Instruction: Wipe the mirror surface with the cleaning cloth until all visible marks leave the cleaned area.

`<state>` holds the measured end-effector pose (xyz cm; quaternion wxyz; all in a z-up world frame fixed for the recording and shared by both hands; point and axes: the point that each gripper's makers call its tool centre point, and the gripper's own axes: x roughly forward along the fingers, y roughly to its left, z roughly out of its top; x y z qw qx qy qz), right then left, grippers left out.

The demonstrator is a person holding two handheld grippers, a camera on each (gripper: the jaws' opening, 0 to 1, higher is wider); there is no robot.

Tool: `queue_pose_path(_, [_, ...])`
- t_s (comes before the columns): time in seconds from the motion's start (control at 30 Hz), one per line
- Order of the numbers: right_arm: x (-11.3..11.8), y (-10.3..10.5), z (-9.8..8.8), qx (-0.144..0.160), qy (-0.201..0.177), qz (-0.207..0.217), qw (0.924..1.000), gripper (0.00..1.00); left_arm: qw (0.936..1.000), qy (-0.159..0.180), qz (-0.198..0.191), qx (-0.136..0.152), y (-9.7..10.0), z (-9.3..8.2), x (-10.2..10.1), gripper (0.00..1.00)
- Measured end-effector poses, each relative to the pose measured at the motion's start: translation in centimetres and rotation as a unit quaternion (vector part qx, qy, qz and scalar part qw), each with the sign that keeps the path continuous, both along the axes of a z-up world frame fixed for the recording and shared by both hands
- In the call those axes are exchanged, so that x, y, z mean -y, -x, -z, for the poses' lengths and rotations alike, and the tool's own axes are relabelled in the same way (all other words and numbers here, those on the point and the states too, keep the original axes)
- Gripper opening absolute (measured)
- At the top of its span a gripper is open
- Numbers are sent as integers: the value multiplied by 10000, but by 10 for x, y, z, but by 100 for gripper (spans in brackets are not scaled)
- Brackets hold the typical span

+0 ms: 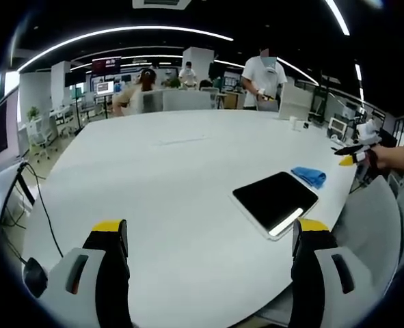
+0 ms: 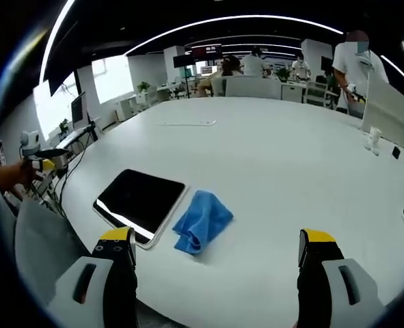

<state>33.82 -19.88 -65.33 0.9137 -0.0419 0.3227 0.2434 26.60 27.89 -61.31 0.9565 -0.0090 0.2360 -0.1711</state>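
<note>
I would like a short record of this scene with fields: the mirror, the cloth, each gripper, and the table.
mirror: dark rectangular mirror with a pale frame, lying flat near the table edge
cloth: blue cleaning cloth, crumpled, beside the mirror, at its edge
left gripper: left gripper open, holding nothing, above the table and short of the mirror
right gripper: right gripper open, holding nothing, cloth just ahead of it
table: large white table
wiping: not yet begun; cloth lies unheld

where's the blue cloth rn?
The crumpled blue cleaning cloth lies on the white table, just beside the dark rectangular mirror. In the right gripper view it sits between the open jaws, to the mirror's right.
</note>
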Motion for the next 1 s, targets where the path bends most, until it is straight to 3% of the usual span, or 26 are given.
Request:
queue_pose_path(0.1, [-2,0,-4,12,25,-27,10000,83,10000,16,-7,20,-1,-1,0,99])
queue_pose_path(0.33, [-6,-8,-12,64,-79,117,9999,82,10000,-3,31,59,-1,-1,3,99])
queue_pose_path(0.57, [-20,-16,-19,218,-251,62,9994,91,9999,35,41,84,-3,-1,7,99])
queue_pose_path(0.8, [-21,-19,-14,154,-196,52,9997,98,9998,115,-55,119,-6,-5,3,99])
queue_pose_path(0.9, [-24,-25,-14,188,-198,83,9996,98,9997,121,-64,183,-5,-9,4,99])
queue_pose_path(1.0, [-34,-33,-10,148,-203,38,9997,96,9999,105,-57,55,1,2,5,99])
